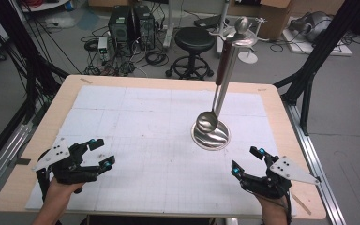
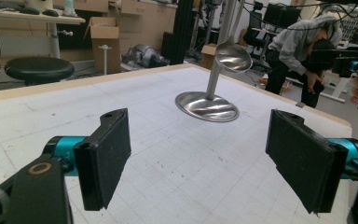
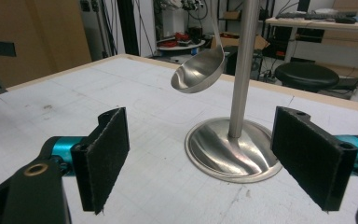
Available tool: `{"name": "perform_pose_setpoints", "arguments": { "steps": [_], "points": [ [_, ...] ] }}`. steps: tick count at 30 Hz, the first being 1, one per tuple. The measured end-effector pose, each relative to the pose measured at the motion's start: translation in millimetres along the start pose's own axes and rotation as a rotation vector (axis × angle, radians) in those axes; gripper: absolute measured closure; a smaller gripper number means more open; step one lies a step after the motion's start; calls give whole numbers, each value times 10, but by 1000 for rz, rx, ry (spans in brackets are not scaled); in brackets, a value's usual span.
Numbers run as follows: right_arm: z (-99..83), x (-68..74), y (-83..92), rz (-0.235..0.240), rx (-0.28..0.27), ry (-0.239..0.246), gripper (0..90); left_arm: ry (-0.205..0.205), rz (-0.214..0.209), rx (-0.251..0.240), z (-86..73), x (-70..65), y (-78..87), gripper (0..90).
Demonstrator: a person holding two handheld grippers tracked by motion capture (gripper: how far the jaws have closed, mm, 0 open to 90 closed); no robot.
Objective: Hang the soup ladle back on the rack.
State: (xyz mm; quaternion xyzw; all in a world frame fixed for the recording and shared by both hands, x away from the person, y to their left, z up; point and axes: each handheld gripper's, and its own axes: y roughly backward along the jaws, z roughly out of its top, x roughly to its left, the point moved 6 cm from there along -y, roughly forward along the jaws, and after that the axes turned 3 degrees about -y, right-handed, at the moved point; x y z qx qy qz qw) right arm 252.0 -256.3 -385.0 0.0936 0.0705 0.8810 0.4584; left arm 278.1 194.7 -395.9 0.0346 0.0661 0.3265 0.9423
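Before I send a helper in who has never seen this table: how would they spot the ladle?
On the white mat, right of centre, a steel stand rises from a round base. The ladle hangs from its top, bowl just above that base; its dark brown handle sets it apart from the bare pole.

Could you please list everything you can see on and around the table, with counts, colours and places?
Polished steel ladle: one, silver bowl, dark reddish-brown handle, hanging from the stand's top, bowl above the base.
Steel utensil stand: one, silver, round base and upright pole, right of the table's centre.
White gridded mat: one, covering the tabletop.
Wooden table: one, light tan.
Round stool: one, black, on the floor beyond the table.
Left gripper: one, black, near left corner, jaws open.
Right gripper: one, black, near right corner, jaws open.
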Motion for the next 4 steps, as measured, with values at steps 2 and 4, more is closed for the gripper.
{"name": "perform_pose_setpoints", "arguments": {
  "steps": [2,4],
  "points": [
    [2,-1,1,0,-3,-2,185,0,-1,2,-3,-1,-6,225],
    [0,-3,1,0,-2,-2,186,3,-1,0,-2,-2,-12,225]
  ]
}}
